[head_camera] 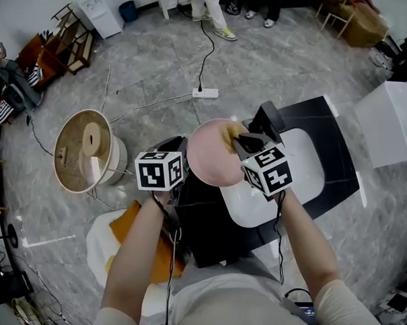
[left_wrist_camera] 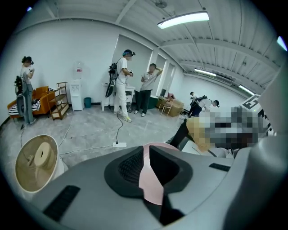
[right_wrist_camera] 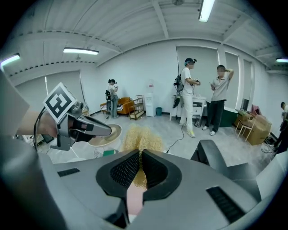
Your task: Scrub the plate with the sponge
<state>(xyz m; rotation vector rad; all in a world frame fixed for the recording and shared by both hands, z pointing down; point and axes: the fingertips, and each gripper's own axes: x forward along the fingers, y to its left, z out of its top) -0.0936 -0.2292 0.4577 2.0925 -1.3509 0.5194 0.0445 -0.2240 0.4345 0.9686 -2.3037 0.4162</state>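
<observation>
Head view, with both gripper views. The left gripper (head_camera: 178,147), entering from 7 o'clock, is clamped on the rim of the plate (head_camera: 210,155) and holds it raised on edge at the centre of the scene. In its own view the two dark jaws pinch the pink rim, which runs up between them. The right gripper (head_camera: 248,140), entering from 5 o'clock, has its jaws closed on the sponge (head_camera: 230,129). The sponge is pressed to the plate near the plate's 2 o'clock edge. The white basin (head_camera: 305,171) lies below, toward 4 o'clock, set in a black counter (head_camera: 338,160).

Step in hand, as judged: scrubbing the face. It is best done with the rim grip kept firm while the sponge sweeps in overlapping circles, so that the push is met squarely and does not pivot the plate out of the jaws.

Materials: the plate is round, smooth and matt pink, probably rigid plastic or glazed ware. The sponge is yellow, coarse and open-pored, and it bulges past the jaw pads (right_wrist_camera: 123,170).
</observation>
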